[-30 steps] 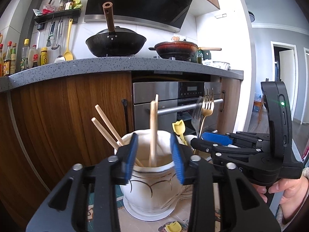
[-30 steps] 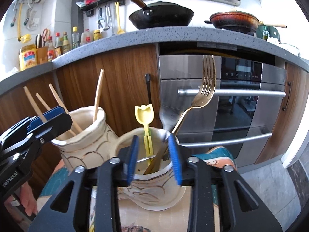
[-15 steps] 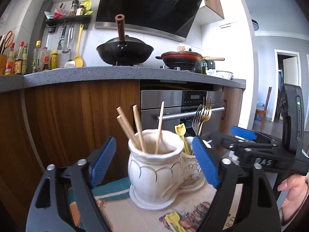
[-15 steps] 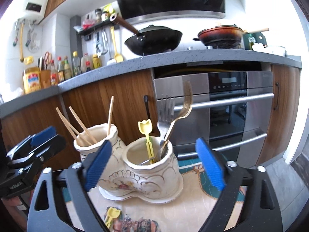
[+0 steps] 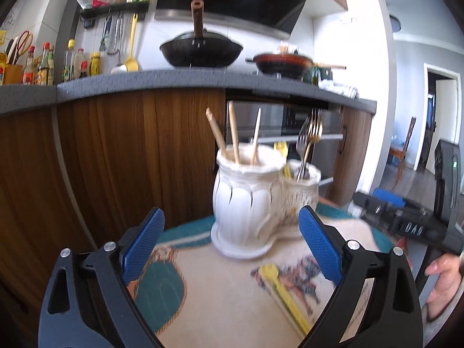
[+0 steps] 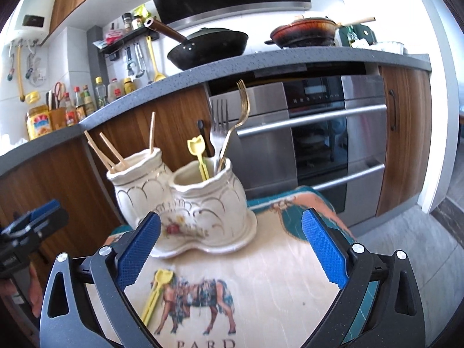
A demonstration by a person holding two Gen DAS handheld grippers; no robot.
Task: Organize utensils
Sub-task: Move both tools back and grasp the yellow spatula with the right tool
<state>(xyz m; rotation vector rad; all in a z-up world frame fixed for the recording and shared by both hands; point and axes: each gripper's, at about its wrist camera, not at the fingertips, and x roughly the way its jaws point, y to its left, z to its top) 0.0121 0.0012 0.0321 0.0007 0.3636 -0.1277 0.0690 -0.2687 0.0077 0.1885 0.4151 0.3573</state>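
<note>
A cream double ceramic holder (image 6: pixel 185 206) stands on a small table with a horse-print cloth (image 6: pixel 261 284). Its left cup (image 5: pixel 246 197) holds several wooden chopsticks (image 6: pixel 108 152). Its right cup holds a gold fork (image 6: pixel 235 127), a silver fork (image 6: pixel 219 124) and a yellow plastic pick (image 6: pixel 200 153). Another yellow pick (image 6: pixel 155 295) lies flat on the cloth in front; it also shows in the left wrist view (image 5: pixel 285 295). My left gripper (image 5: pixel 230 249) is open and empty, back from the holder. My right gripper (image 6: pixel 232 249) is open and empty, also back from it.
Wooden cabinets and a steel oven (image 6: pixel 333 133) stand close behind the table. The grey counter (image 6: pixel 261 58) above carries a black wok (image 6: pixel 208 46), a red pan and bottles. The right gripper body (image 5: pixel 411 223) is at the left view's right edge. A doorway (image 5: pixel 440 121) is far right.
Both grippers opened wide and pulled back from the holder. The chopstick and the fork they had between their fingers now stand free in the cups.
</note>
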